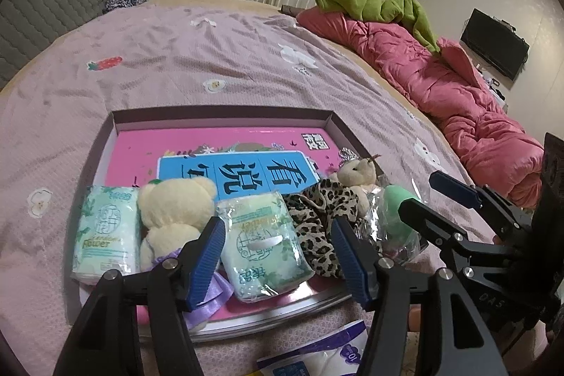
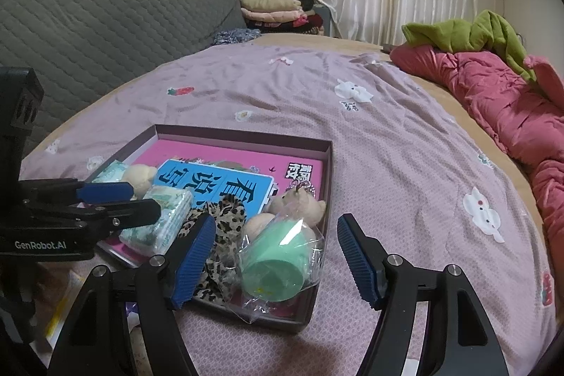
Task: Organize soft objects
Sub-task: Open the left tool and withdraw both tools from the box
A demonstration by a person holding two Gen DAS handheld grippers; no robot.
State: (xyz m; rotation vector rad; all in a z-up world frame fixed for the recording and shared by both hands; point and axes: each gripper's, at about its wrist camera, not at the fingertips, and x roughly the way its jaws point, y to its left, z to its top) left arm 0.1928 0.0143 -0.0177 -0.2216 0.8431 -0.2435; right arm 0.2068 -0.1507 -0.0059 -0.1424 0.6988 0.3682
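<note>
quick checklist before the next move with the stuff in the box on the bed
1. Left gripper free: ok, jaws open, nothing clamped; the tissue pack lies between them, loose.
2. Right gripper free: ok, jaws open above the green sponge in its clear bag.
3. Items inside the box: ok for both tissue packs, both teddy bears and the leopard cloth; the sponge bag spills over the box's near edge.
4. Grippers clear of each other: ok, apart in both views.
5. More left to sort: not ok, a white and purple pack lies outside the box, near the left gripper.
6. Space in the box: ok, far half is bare.
</note>
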